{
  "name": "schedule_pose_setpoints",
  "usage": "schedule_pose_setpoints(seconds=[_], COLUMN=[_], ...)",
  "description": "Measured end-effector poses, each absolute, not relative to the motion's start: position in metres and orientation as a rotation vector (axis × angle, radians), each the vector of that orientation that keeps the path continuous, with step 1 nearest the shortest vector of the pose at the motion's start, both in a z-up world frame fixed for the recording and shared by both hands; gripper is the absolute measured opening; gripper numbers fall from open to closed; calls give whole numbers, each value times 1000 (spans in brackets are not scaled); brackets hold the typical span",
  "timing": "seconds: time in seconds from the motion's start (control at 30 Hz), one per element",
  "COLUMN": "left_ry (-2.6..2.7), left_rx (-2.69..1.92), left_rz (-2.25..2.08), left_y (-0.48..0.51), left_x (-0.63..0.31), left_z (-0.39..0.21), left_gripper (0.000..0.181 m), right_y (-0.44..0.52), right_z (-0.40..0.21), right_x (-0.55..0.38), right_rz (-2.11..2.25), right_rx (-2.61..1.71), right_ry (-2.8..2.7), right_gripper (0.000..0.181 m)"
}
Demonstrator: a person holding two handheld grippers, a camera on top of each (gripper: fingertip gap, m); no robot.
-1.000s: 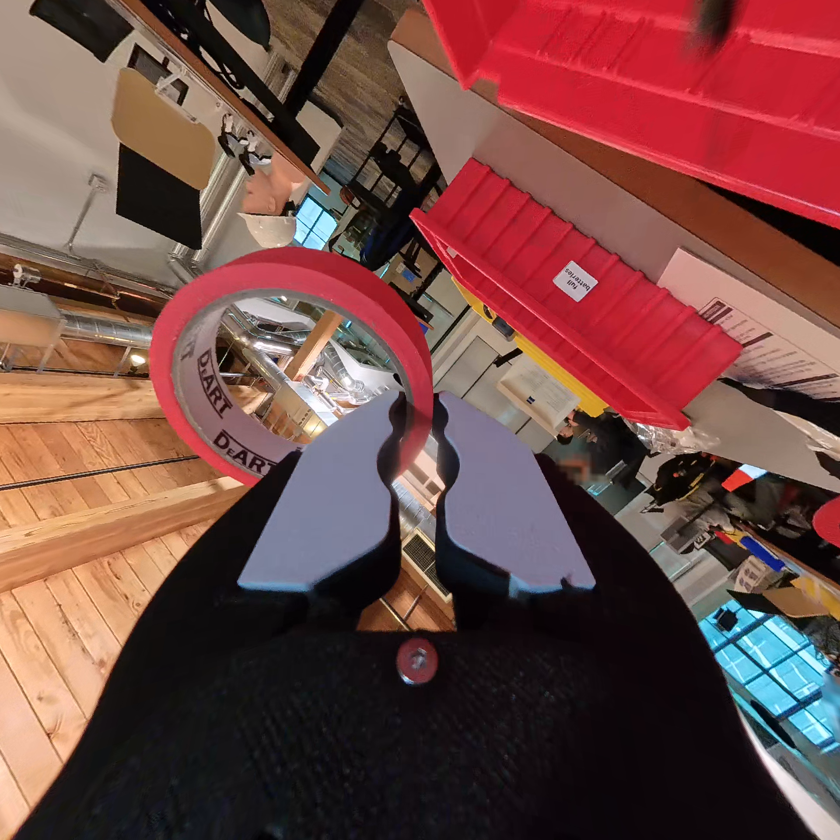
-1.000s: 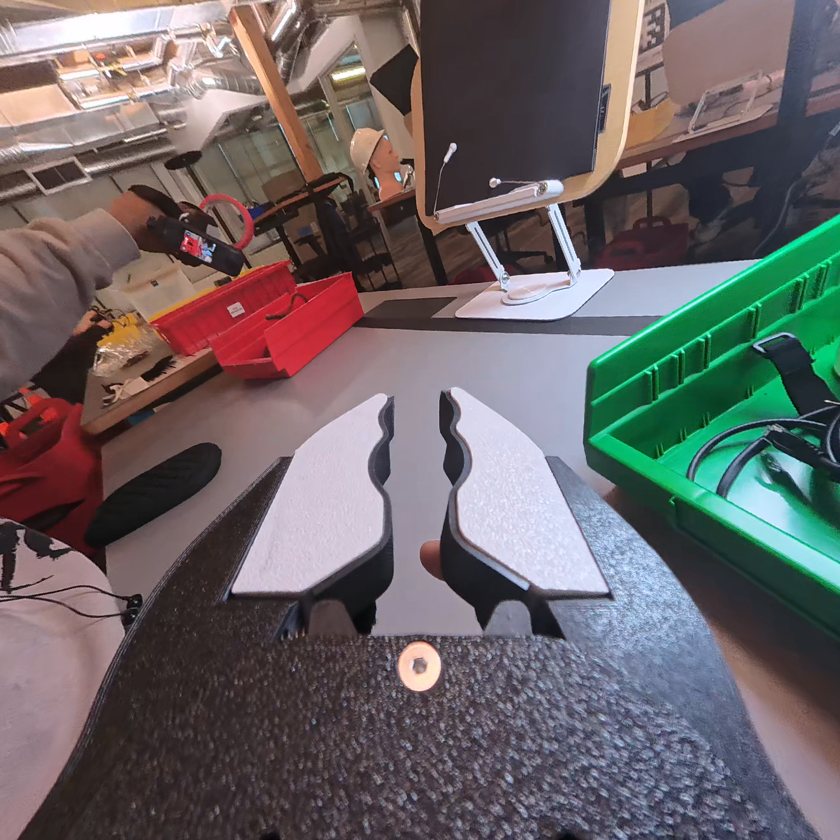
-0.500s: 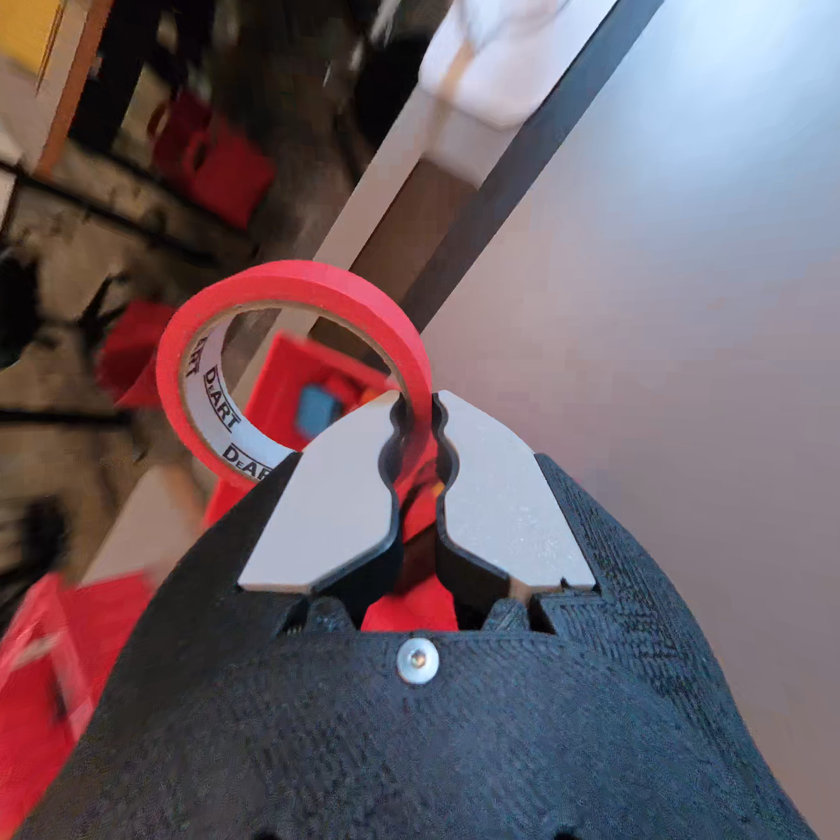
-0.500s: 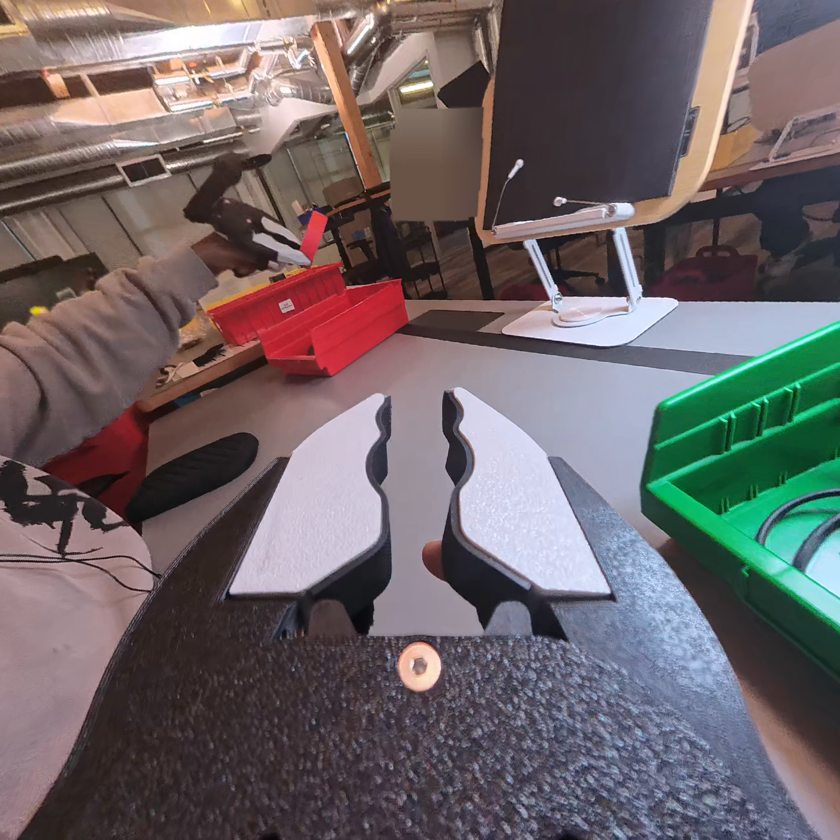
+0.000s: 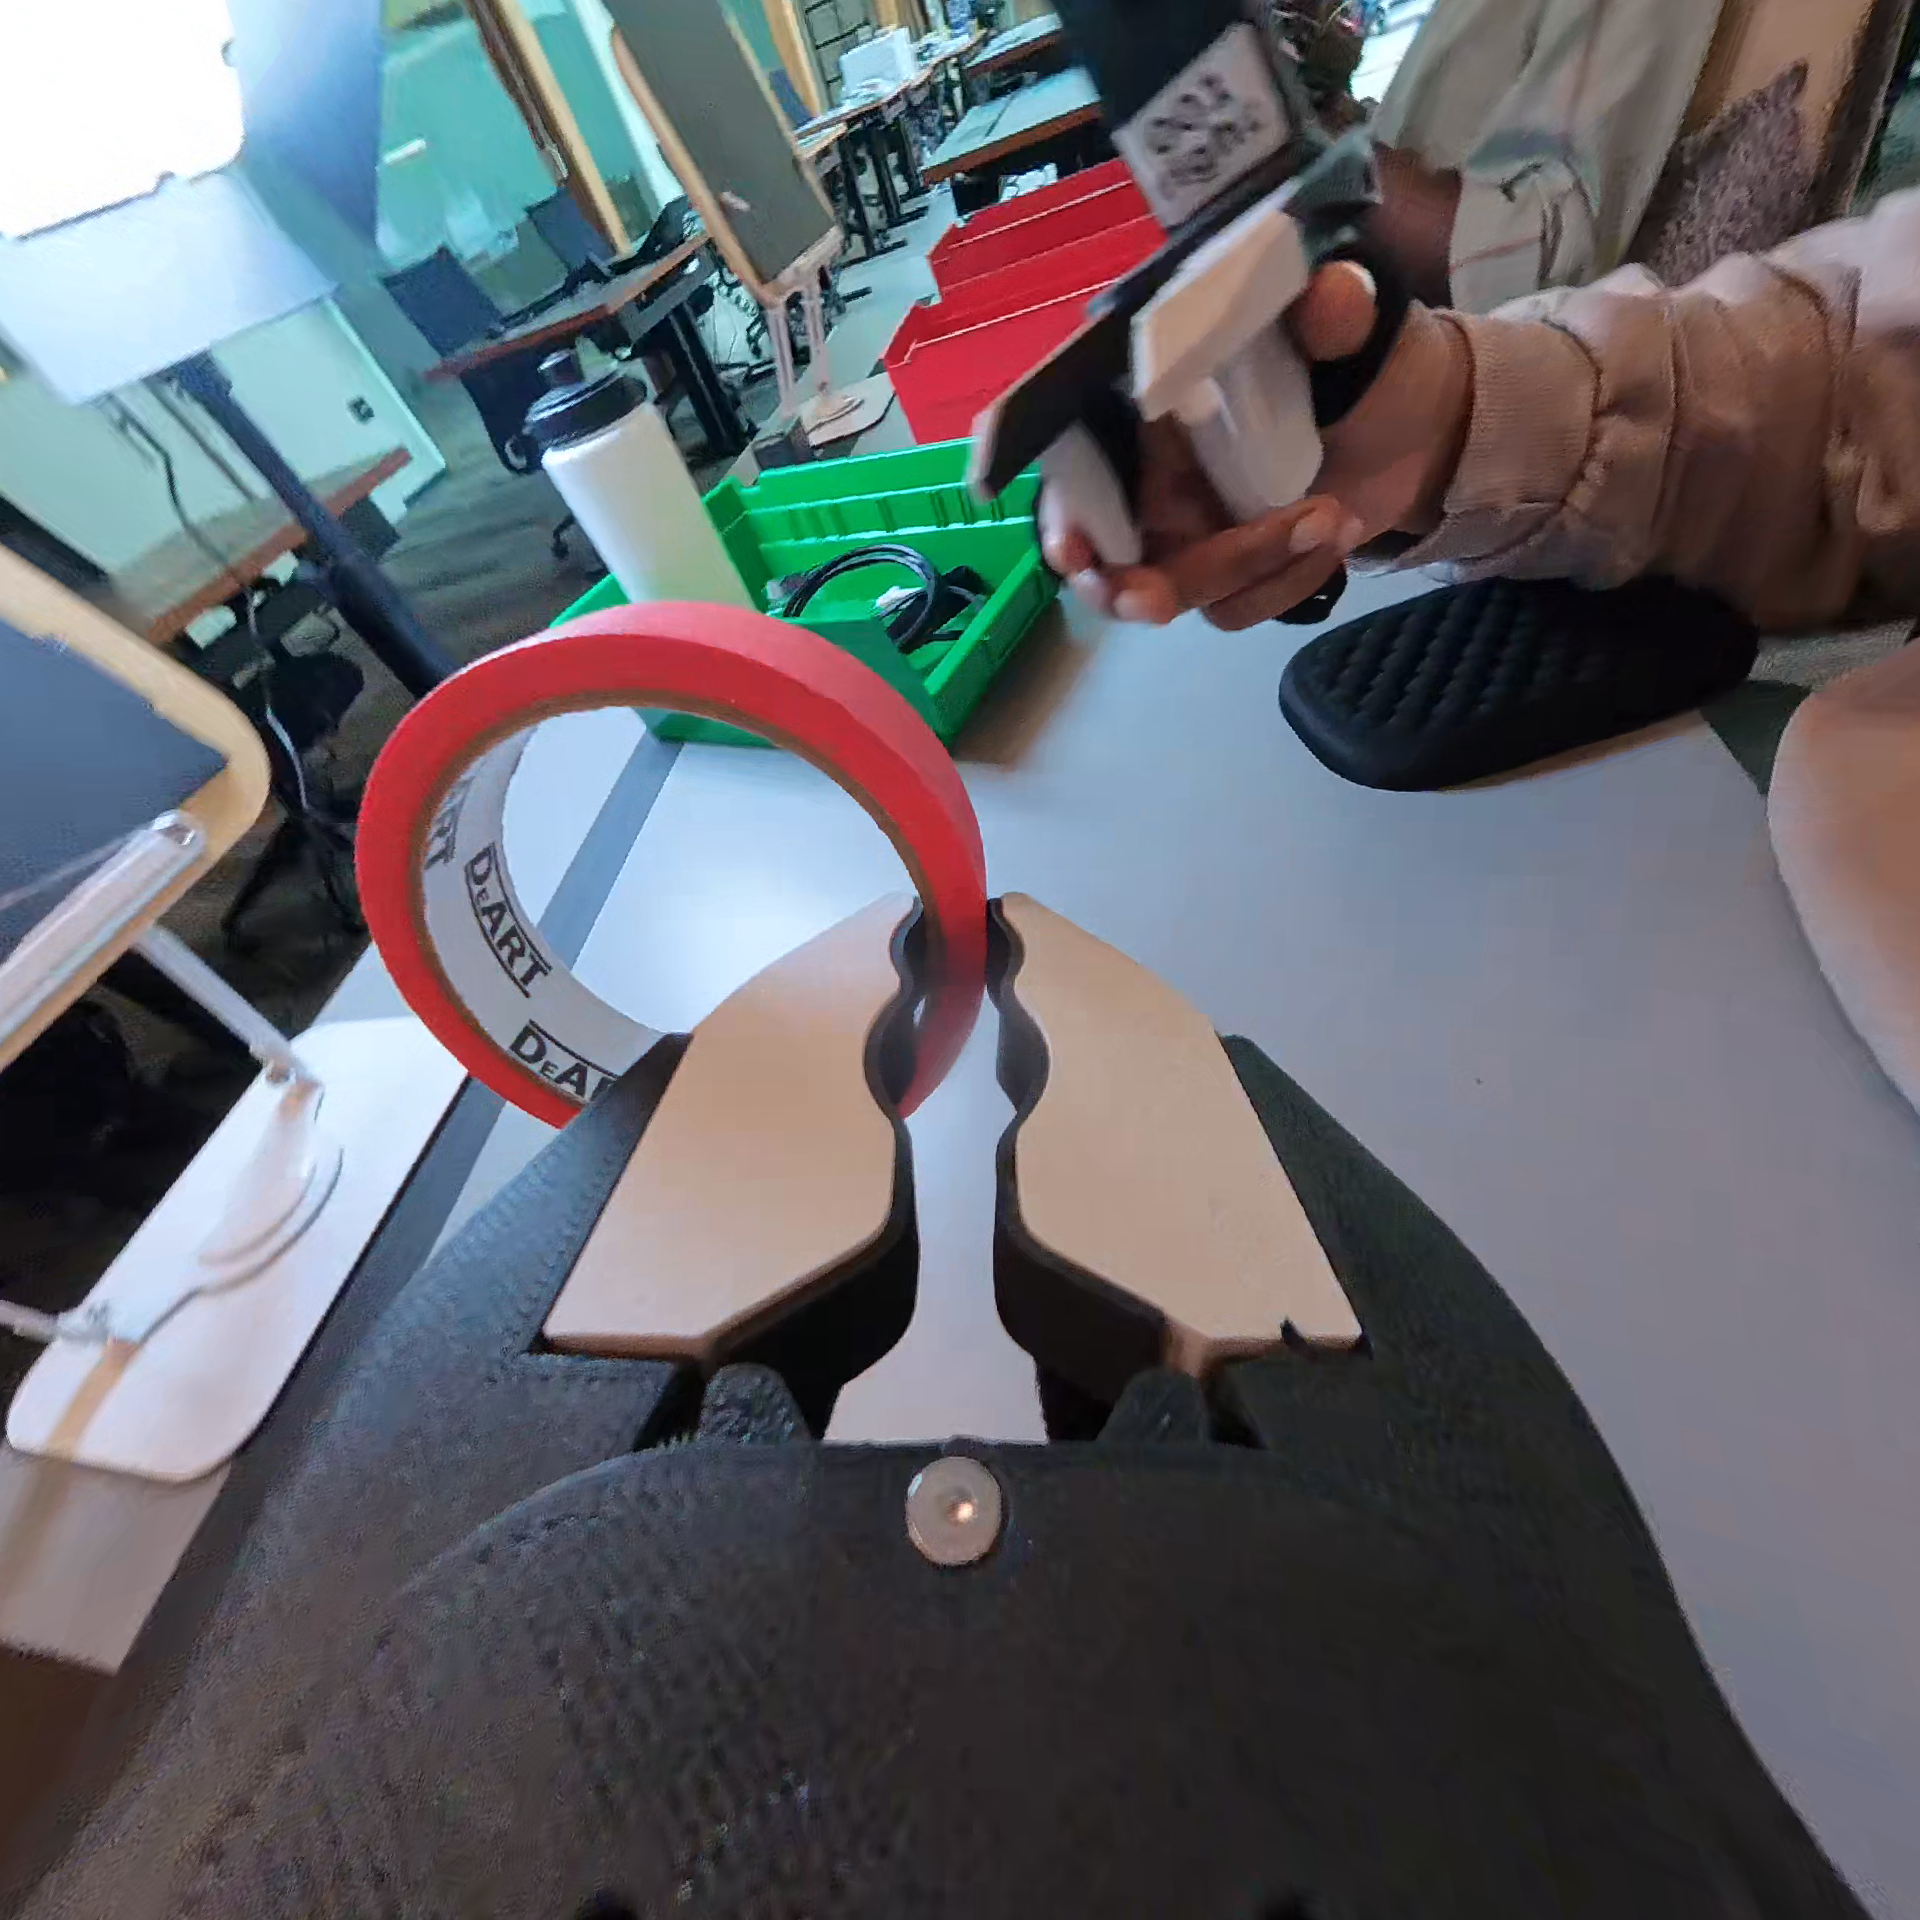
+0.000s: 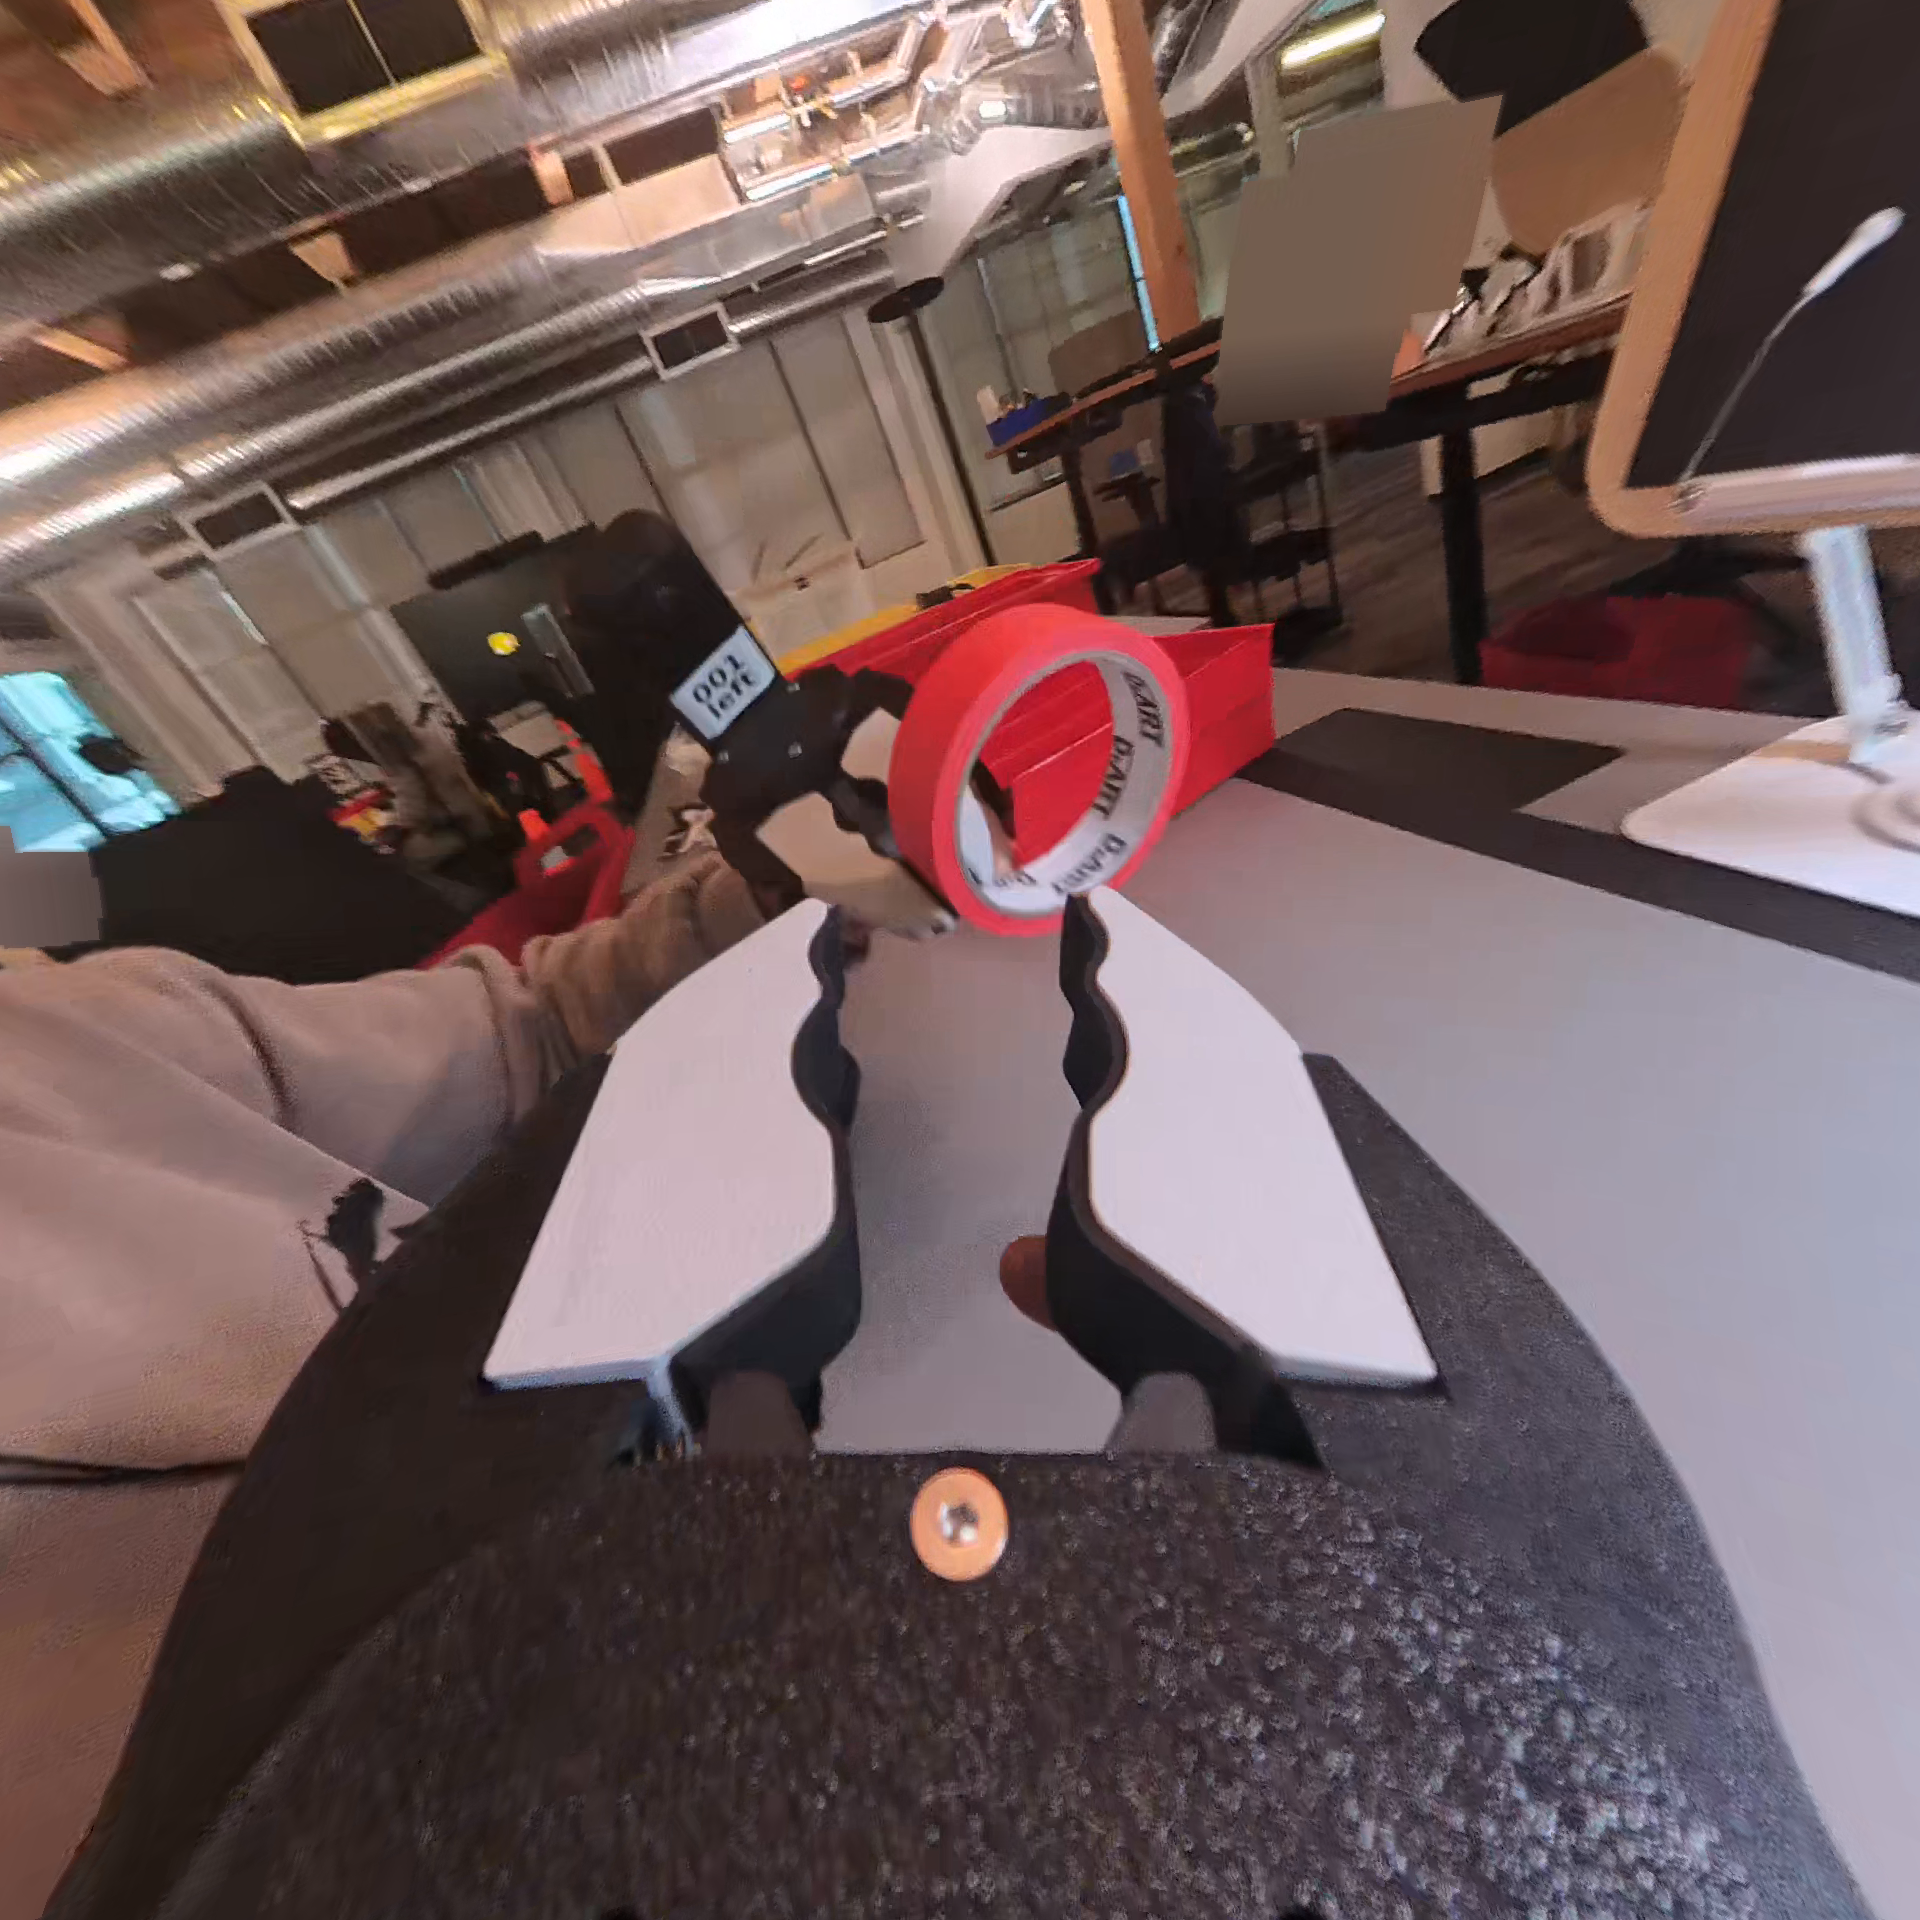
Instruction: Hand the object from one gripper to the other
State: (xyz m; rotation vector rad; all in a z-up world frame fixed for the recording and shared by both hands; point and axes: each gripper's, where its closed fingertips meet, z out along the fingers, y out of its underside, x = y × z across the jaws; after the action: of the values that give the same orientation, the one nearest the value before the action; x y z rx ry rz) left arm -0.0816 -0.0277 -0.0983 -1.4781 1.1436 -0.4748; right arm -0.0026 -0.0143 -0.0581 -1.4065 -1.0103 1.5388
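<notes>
The left gripper [image 5: 951, 920] is clenched on one wall of the red tape roll [image 5: 665, 831], holding it above the grey counter [image 5: 1403, 1039] with the far rim free, likely for the taking. The right gripper [image 6: 951, 920], released and empty, faces the roll. Beyond the roll stands a green bin [image 5: 894, 540]; workshop desks fill the room.
</notes>
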Motion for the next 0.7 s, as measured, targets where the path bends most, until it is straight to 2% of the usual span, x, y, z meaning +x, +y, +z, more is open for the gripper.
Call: schedule_pose_setpoints(seconds=[0.1, 0.17, 0.27, 0.3, 0.43, 0.53, 0.7], left_ry=[1242, 1290, 1267, 1224, 906, 626, 432], left_rx=[-1409, -1402, -1425, -1442, -1535, -1490, -1462], left_rz=[-363, -262, -296, -385, -1081, -1456, -1763], left_y=[-30, -30, -33, -35, -43, -35, -30], left_x=[-48, -41, -45, -48, -61, -74, -78], left_z=[-116, -131, -144, -144, -117, -94, -93], left_gripper=[10, 11, 11, 12, 37, 37, 42], right_y=[-19, -32, -35, -36, -36, -36, -50], right_z=[-64, -73, -87, -90, -110, -127, -148], right_x=[-38, -51, -54, -52, -47, -49, -56], right_rz=[1660, 1760, 1725, 1640, 1209, 897, 472], right_rx=[-1468, -1456, -1382, -1313, -1092, -962, -671], right_ry=[-1040, -1129, -1215, -1270, -1476, -1560, -1647], right_gripper=[50, 17, 13, 12, 9, 10, 9])
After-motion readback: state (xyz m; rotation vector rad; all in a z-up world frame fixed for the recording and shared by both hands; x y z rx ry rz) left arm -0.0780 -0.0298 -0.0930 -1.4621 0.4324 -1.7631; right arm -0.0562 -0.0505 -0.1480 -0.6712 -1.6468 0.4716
